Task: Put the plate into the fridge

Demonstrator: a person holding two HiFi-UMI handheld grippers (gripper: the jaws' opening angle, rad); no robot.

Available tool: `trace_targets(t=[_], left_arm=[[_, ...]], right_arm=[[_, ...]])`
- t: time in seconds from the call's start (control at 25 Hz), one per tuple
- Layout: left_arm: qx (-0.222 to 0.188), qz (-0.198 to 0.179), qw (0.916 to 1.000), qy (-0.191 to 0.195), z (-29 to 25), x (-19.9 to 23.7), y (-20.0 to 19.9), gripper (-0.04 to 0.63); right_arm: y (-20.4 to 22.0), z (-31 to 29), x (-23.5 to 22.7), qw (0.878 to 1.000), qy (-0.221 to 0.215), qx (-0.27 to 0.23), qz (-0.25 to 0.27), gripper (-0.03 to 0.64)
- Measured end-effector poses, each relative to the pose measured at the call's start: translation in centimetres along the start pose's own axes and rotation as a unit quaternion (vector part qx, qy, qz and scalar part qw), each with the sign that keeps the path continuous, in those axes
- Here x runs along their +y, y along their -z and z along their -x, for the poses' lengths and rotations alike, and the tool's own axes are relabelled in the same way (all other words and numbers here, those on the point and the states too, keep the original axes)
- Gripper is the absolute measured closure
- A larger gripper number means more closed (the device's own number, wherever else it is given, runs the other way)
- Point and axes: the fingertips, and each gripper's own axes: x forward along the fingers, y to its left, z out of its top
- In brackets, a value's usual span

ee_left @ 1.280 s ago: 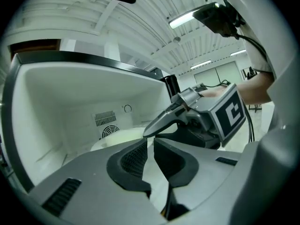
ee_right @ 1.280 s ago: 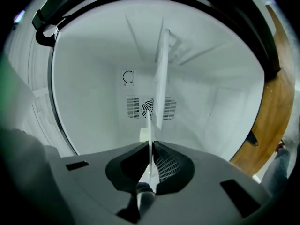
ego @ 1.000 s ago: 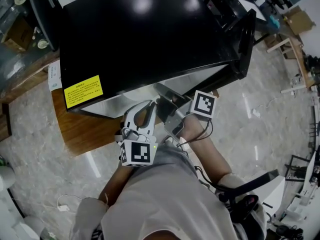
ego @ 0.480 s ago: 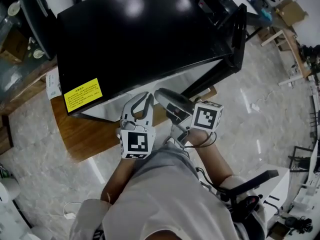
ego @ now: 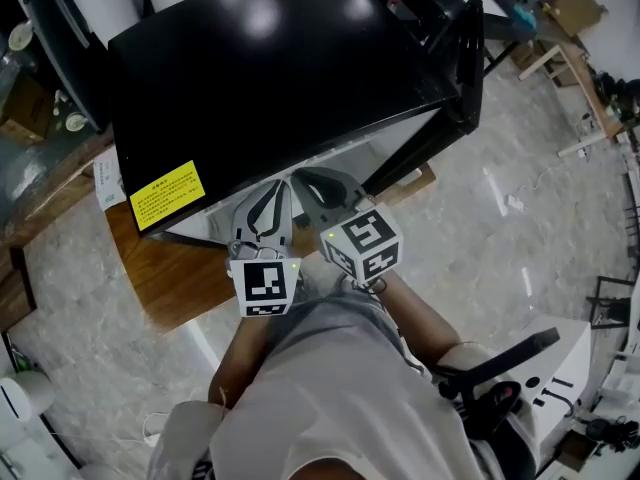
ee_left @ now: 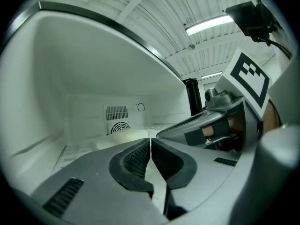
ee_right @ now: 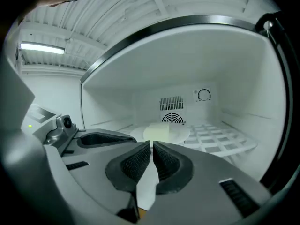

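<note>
The plate point(ee_right: 180, 136), bearing a pale block point(ee_right: 161, 130), lies flat on the wire shelf point(ee_right: 220, 140) deep in the fridge point(ego: 280, 68), seemingly round with no long axis, though your tools hide its near edge. Your left tool point(ee_left: 150, 144) is closed and empty; your right tool point(ee_right: 152, 150) has just been closing, nothing between its jaws. Draw both straight back, level, before swinging the door point(ego: 468, 63) shut.

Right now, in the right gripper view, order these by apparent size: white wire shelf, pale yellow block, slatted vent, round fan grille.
1. White wire shelf.
2. Pale yellow block, though it sits nearer the camera.
3. Rectangular slatted vent and round fan grille: alike, and the grille's lower part is hidden, so no ranking.
</note>
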Motion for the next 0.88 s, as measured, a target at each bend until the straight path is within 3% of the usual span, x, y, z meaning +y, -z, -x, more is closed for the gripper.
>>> trace_targets(t=[0.52,0.88], left_arm=[[0.001,0.043,0.9991,0.004,-2.4,-0.4,1.2,0.574],[0.018,0.052,0.9980,-0.029,0.2,-4.3,1.6,0.574]], right_arm=[[0.8,-0.4,-1.9,0.999,0.036,0.001,0.012,0.584],[3.2,4.6,-0.1,1.000,0.015,0.011,0.015,0.598]])
